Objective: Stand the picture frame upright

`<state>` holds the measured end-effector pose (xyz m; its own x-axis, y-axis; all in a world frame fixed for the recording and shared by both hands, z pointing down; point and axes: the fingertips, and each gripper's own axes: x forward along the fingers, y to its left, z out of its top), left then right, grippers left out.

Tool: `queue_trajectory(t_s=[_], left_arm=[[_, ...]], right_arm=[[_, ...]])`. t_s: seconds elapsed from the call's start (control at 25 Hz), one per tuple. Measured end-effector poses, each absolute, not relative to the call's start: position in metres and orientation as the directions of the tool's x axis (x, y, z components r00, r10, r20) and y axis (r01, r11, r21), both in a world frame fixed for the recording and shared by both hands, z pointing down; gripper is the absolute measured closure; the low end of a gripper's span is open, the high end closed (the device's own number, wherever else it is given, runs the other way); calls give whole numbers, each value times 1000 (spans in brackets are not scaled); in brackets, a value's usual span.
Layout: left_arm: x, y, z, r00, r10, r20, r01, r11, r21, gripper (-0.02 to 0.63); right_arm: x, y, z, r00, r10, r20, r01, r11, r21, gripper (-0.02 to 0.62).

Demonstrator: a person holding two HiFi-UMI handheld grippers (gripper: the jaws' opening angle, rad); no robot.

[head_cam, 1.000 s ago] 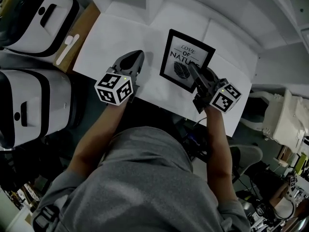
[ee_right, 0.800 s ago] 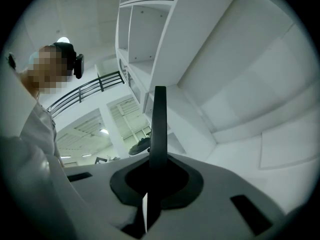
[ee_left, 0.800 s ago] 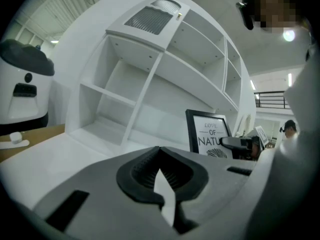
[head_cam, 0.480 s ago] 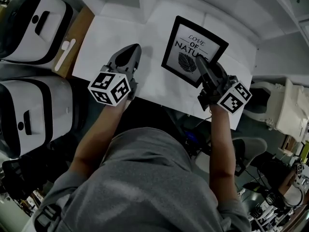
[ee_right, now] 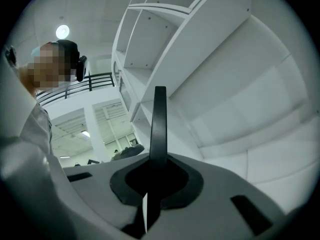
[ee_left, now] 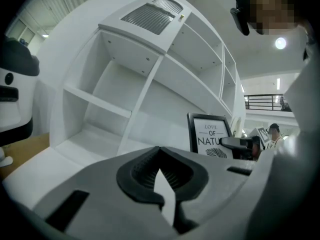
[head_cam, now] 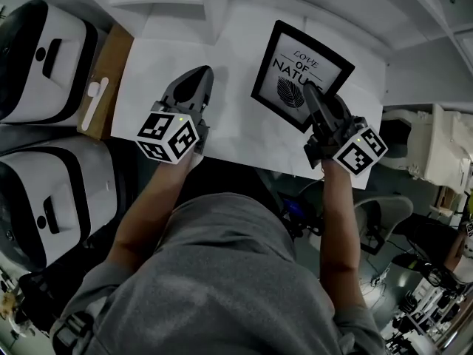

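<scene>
Black picture frame (head_cam: 301, 76) is standing roughly upright toward the white table's (head_cam: 236, 120) far right corner, with the right gripper (head_cam: 310, 93) clamping its near right edge. Left gripper (head_cam: 199, 74) is hovering fully closed and empty near the table's front edge, well apart from the frame.

The head view looks steeply down on the table (head_cam: 148, 72). Both gripper views face the shelves (ee_left: 115, 79), low and close.
</scene>
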<state>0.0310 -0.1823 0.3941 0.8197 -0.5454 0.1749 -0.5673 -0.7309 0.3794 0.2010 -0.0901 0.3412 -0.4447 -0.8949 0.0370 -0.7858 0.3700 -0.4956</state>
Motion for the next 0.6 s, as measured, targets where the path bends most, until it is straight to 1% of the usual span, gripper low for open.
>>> queue_trajectory(t_s=[0.32,0.6], left_arm=[[25,-194,400,844,-509,168,-533,-767,358,600],[30,-196,398,858,-488,160,-512,-786,348,600]], right_arm=[[200,-89,338,-391,-920,18,-811,336,-478,564],[202,-91,338,-381,-924,20,-820,328,-469,563]])
